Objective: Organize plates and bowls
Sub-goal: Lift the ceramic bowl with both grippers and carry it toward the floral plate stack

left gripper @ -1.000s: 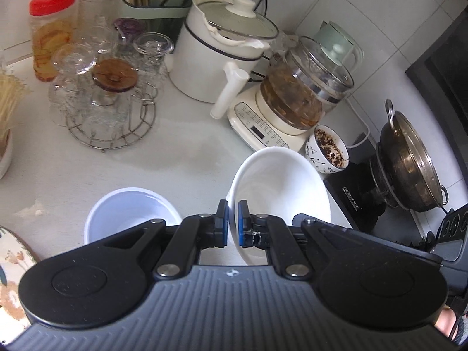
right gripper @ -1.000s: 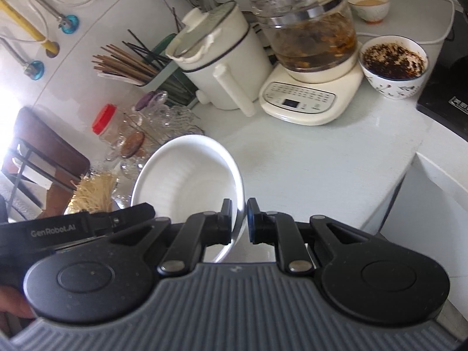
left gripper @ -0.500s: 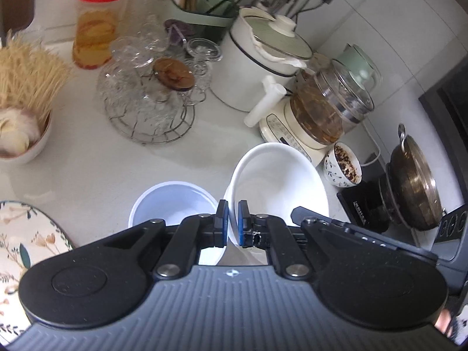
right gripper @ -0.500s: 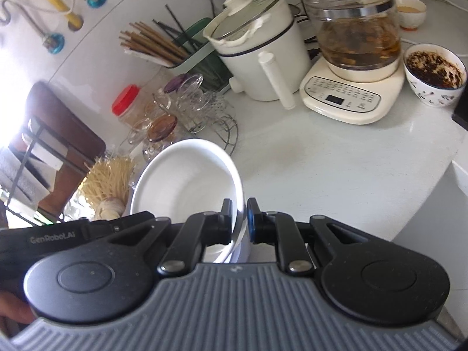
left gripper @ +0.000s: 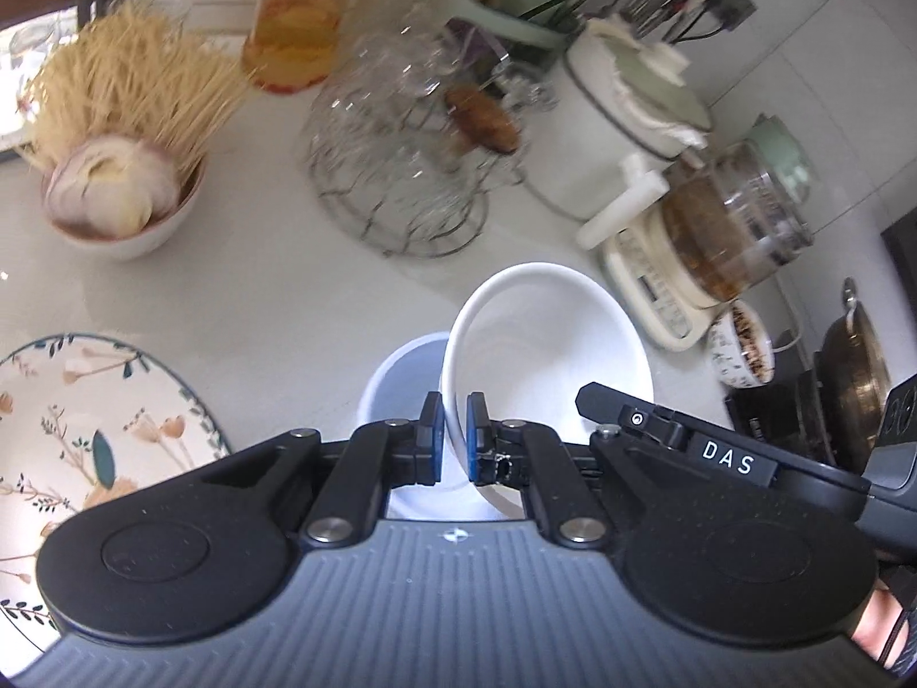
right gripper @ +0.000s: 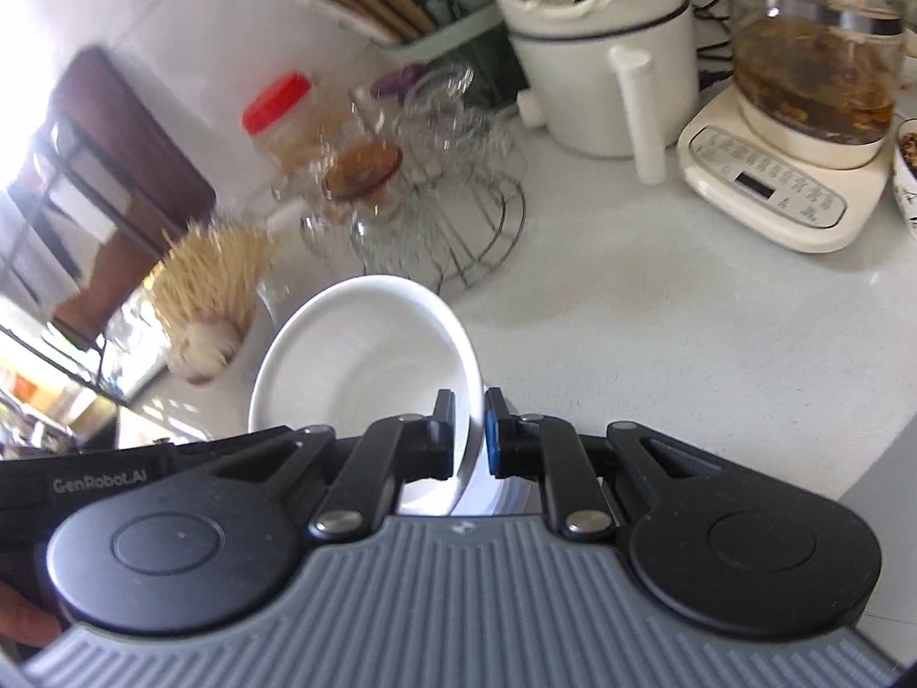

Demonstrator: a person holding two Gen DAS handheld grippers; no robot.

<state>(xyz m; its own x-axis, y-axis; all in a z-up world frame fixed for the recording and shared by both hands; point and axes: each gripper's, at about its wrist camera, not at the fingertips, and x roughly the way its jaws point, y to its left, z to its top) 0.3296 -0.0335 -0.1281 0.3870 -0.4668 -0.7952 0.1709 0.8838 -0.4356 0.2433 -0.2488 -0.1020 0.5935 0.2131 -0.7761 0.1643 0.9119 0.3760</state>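
Note:
Both grippers hold one white bowl (left gripper: 550, 338) by opposite sides of its rim, lifted and tilted. My left gripper (left gripper: 454, 438) is shut on the bowl's left rim. In the right wrist view the same white bowl (right gripper: 355, 355) has its right rim pinched by my right gripper (right gripper: 470, 436), which is shut on it. Directly below the held bowl stands a pale blue bowl (left gripper: 401, 378) on the counter, partly covered by it. A floral plate (left gripper: 86, 424) lies at the near left of the white counter.
A wire rack of upturned glasses (left gripper: 401, 172) stands behind. A bowl with garlic and dry noodles (left gripper: 114, 195), a red-lidded jar (left gripper: 298, 17), a white pot (left gripper: 624, 132), a glass kettle on its base (left gripper: 722, 241), a patterned bowl (left gripper: 742, 350) and a steel wok (left gripper: 854, 378) crowd the counter.
Both grippers carried the white bowl leftward and slightly down along the counter; it now overlaps the pale blue bowl. The floral plate and the garlic bowl have come into the left wrist view.

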